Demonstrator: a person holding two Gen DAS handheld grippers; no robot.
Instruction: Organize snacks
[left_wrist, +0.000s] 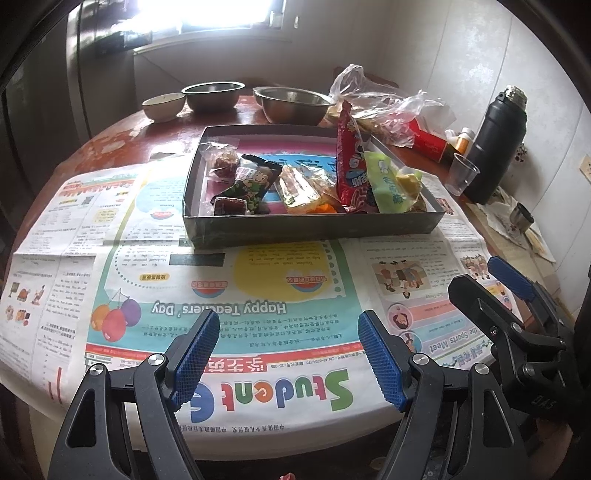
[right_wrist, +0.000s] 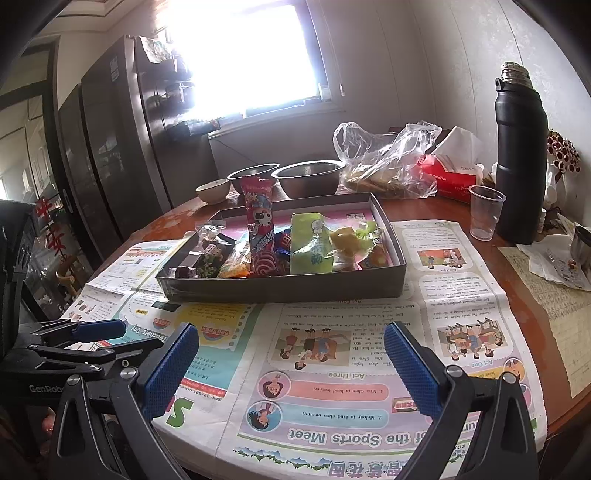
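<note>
A shallow dark grey box (left_wrist: 314, 226) (right_wrist: 280, 288) sits on a spread newspaper (left_wrist: 258, 325) (right_wrist: 332, 369) in the middle of the round table. Several snacks lie in it: a tall red packet (left_wrist: 349, 166) (right_wrist: 260, 229) standing up, a light green packet (left_wrist: 384, 181) (right_wrist: 308, 245), a black and green packet (left_wrist: 255, 181), and a clear packet of yellow-orange pieces (left_wrist: 299, 192). My left gripper (left_wrist: 288, 356) (right_wrist: 86, 338) hovers open over the newspaper's near edge, well short of the box. My right gripper (right_wrist: 293, 369) (left_wrist: 487, 284) is beside it on the right, also open, with nothing between its blue pads.
Two steel bowls (left_wrist: 214, 96) (left_wrist: 293, 105) and a small ceramic bowl (left_wrist: 162, 105) stand behind the box. At the back right are a crumpled plastic bag (right_wrist: 388, 162), a red tissue box (right_wrist: 447, 177), a clear plastic cup (right_wrist: 485, 212) and a tall black flask (right_wrist: 521, 155).
</note>
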